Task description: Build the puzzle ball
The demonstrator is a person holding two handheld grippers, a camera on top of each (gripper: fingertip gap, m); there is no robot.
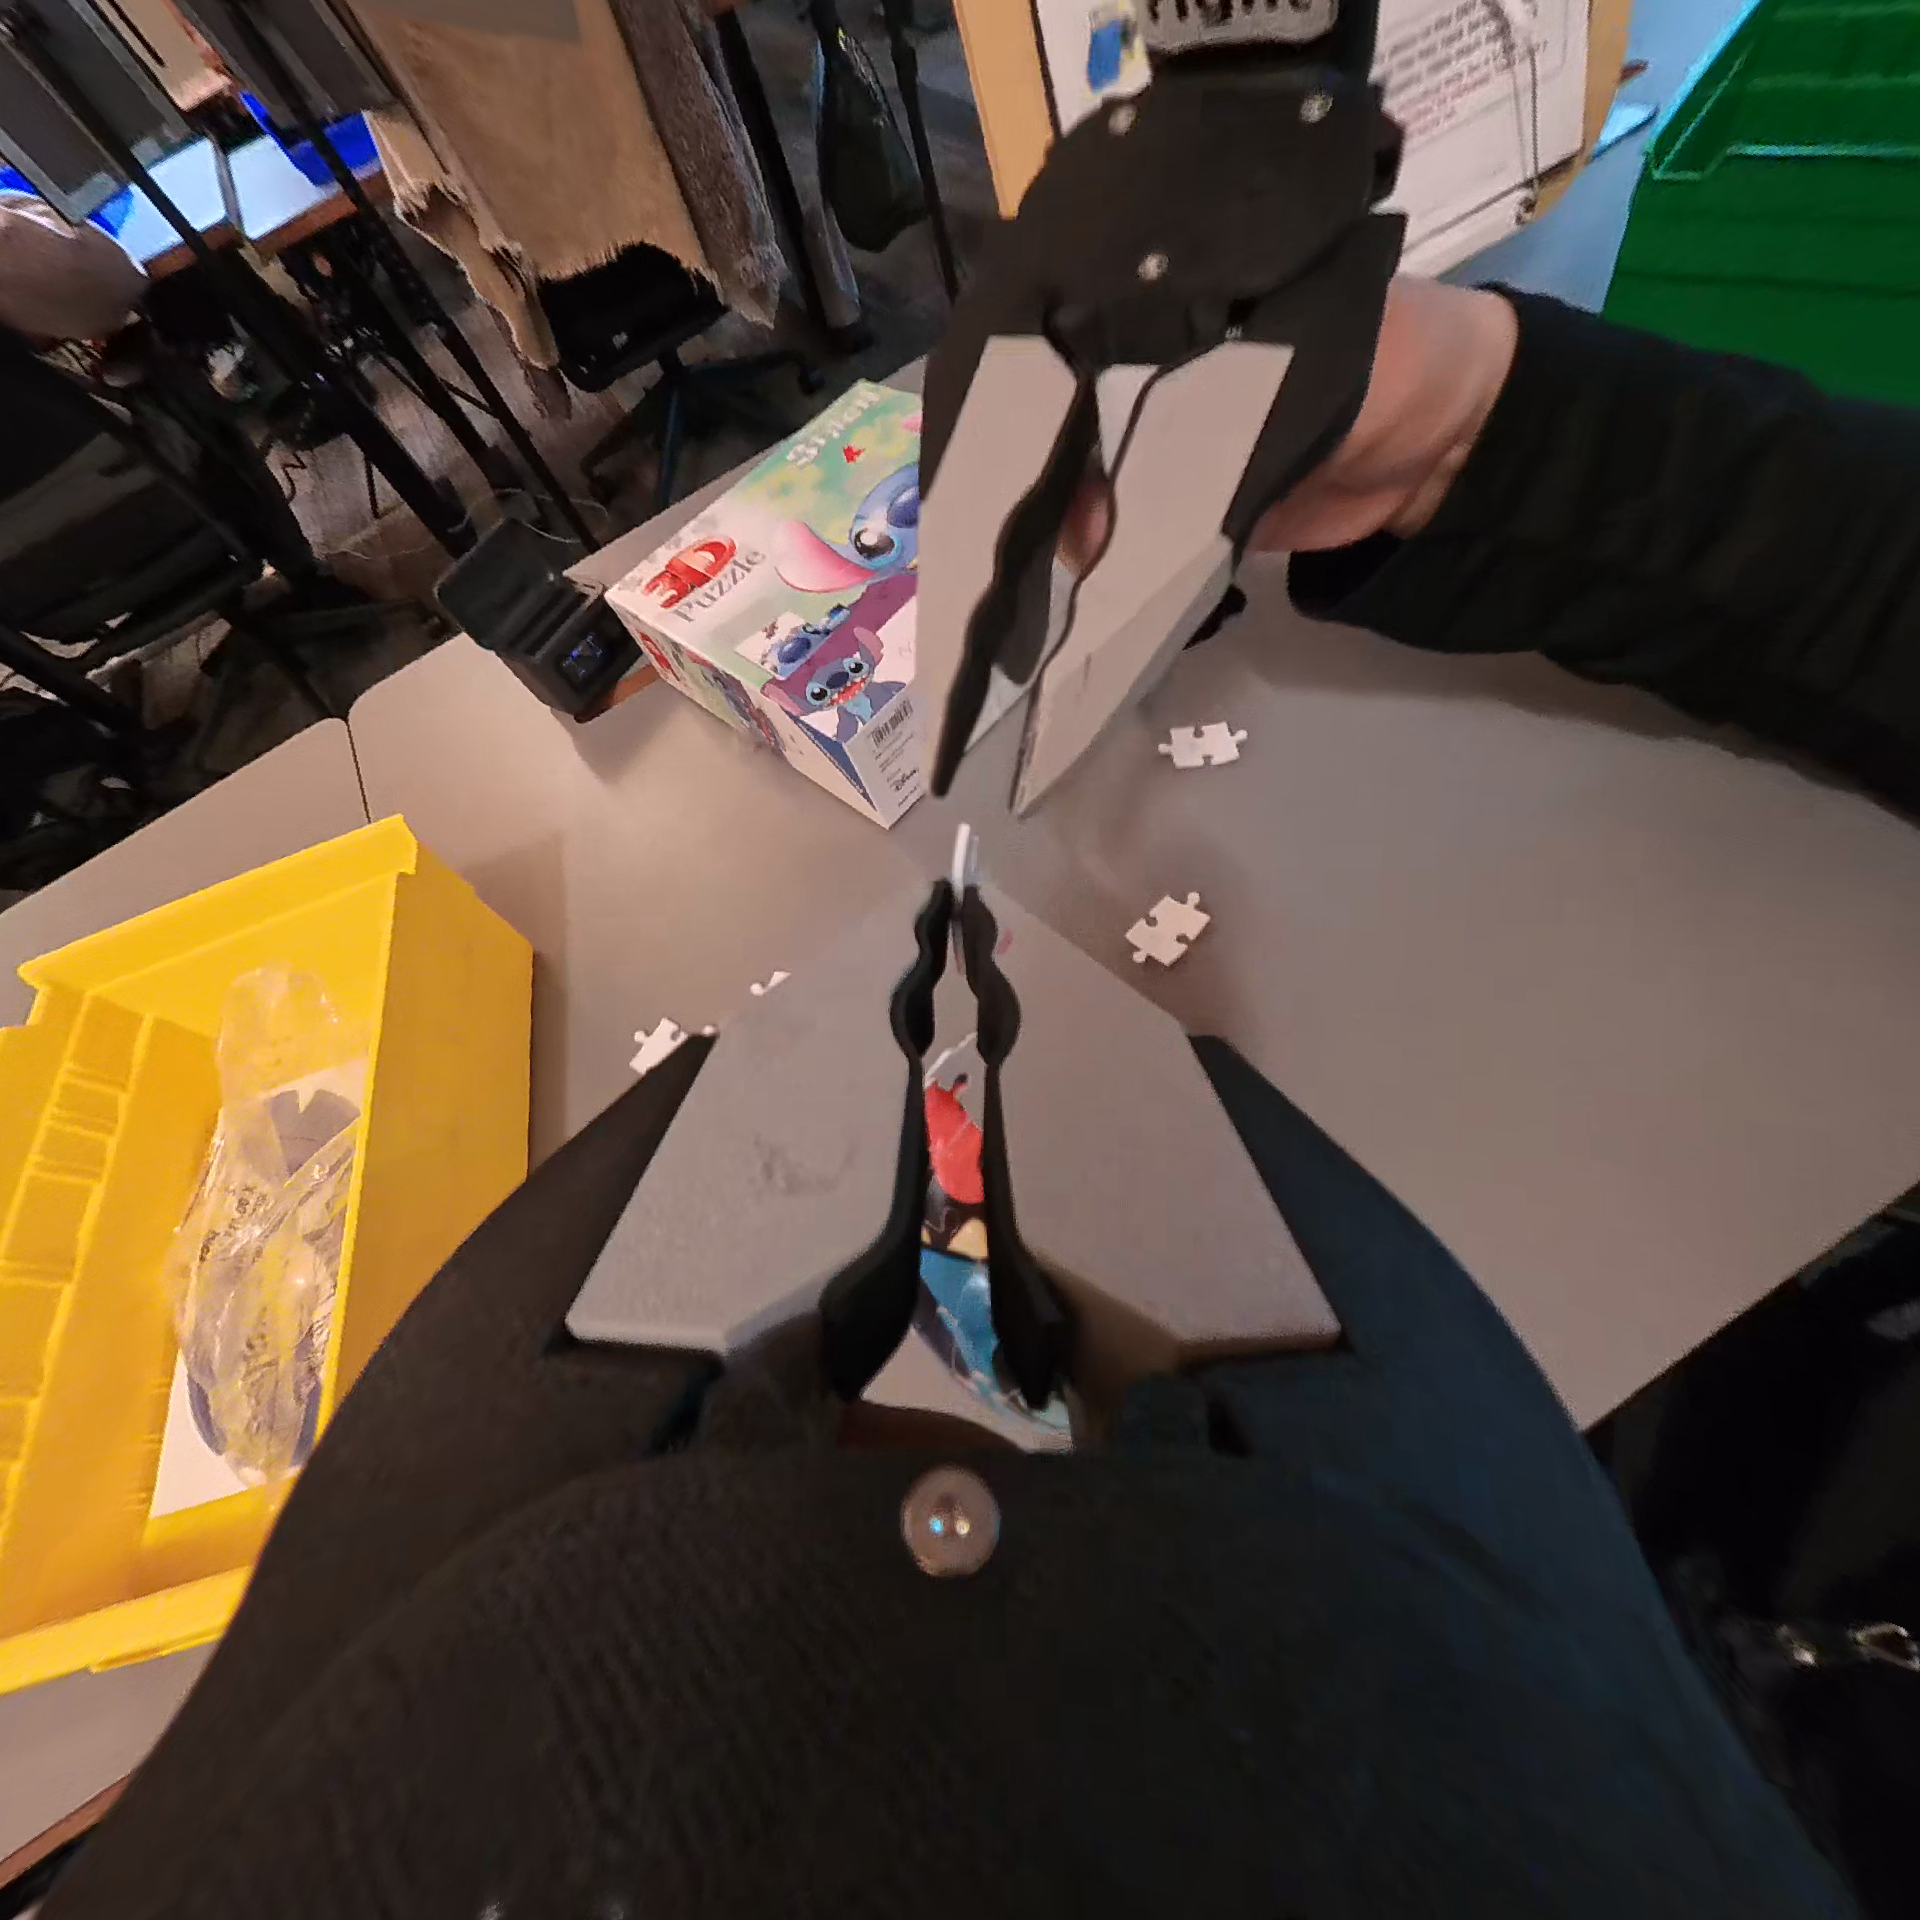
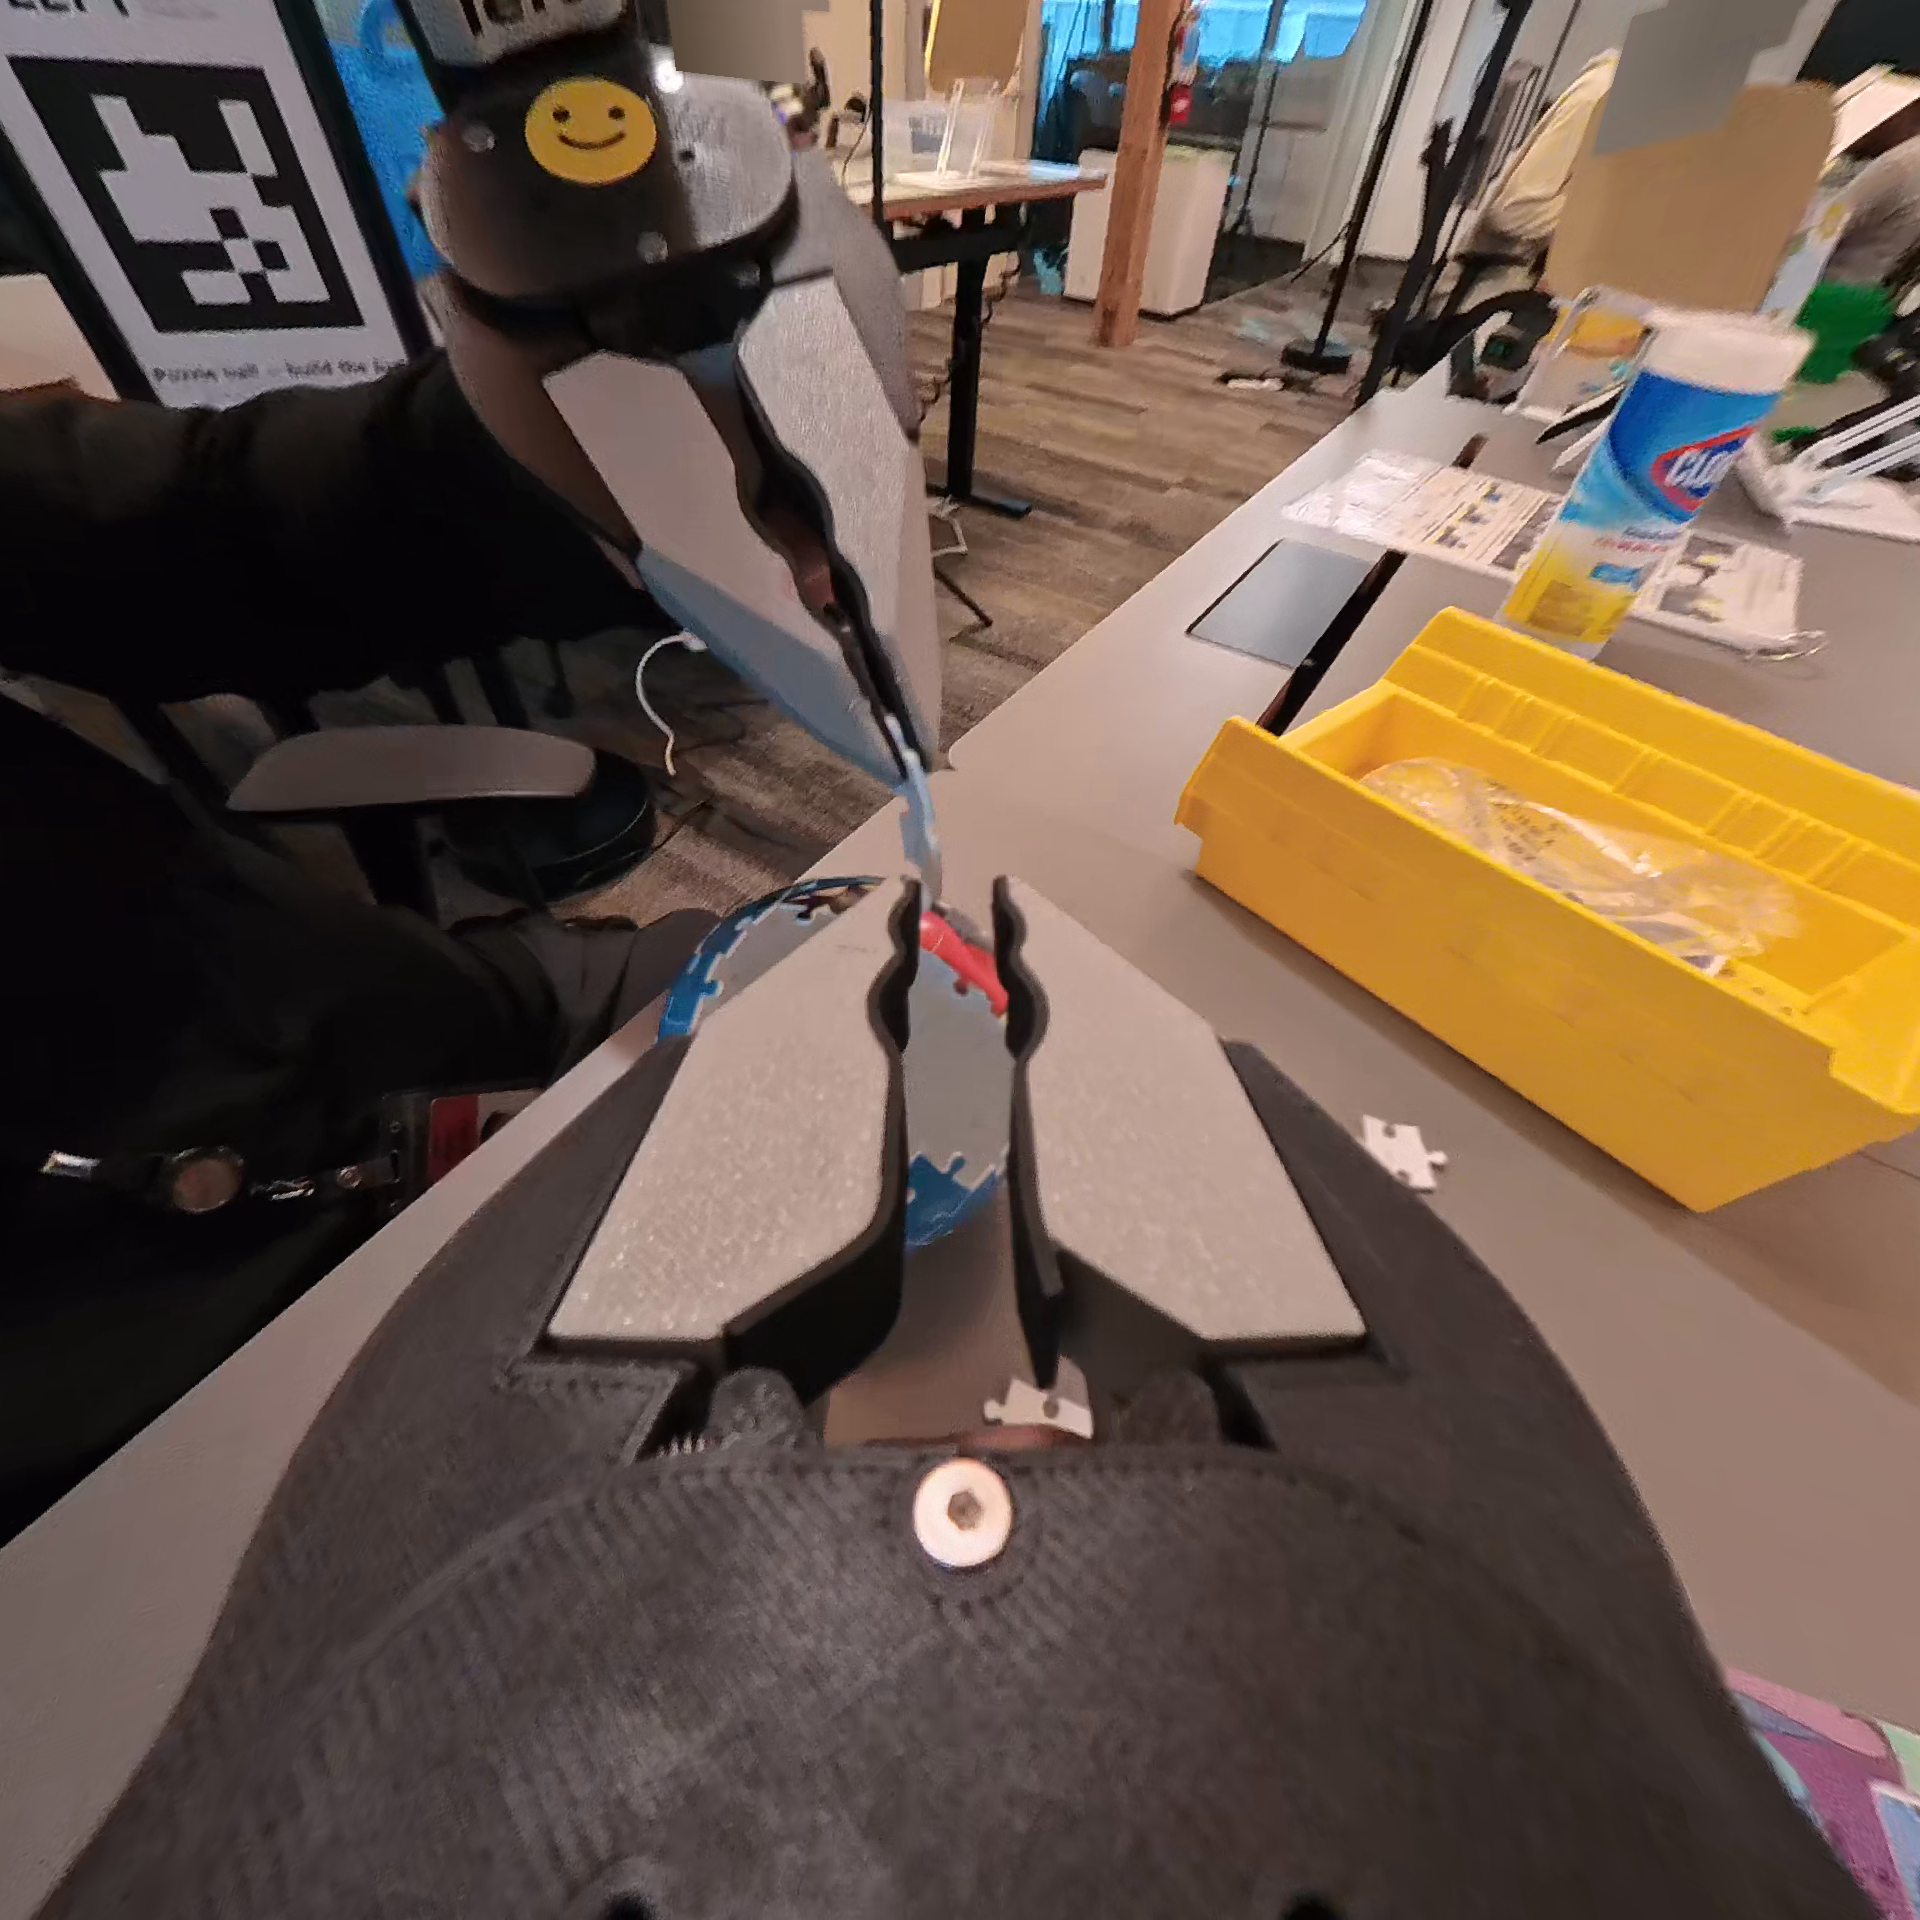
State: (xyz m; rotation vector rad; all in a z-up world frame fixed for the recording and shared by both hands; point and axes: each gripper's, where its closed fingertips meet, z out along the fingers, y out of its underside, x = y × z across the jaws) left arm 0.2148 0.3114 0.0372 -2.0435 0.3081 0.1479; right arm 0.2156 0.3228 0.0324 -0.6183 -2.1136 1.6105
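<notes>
A: Each camera sits close behind its own jaws, looking down along them at the grey tabletop (image 1: 1455, 1039).

B: They face each other; both see the yellow plastic bin (image 2: 1558, 997).

Lettering on puzzle box (image 1: 769, 634), wipes canister (image 2: 1652, 468), marker board (image 2: 177, 197).

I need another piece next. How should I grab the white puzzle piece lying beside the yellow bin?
Probably from straight above: the white puzzle piece lies flat on the table, apart from the yellow bin, so no edge is raised. Pinch across its body between the tabs, using the open right gripper.
</notes>
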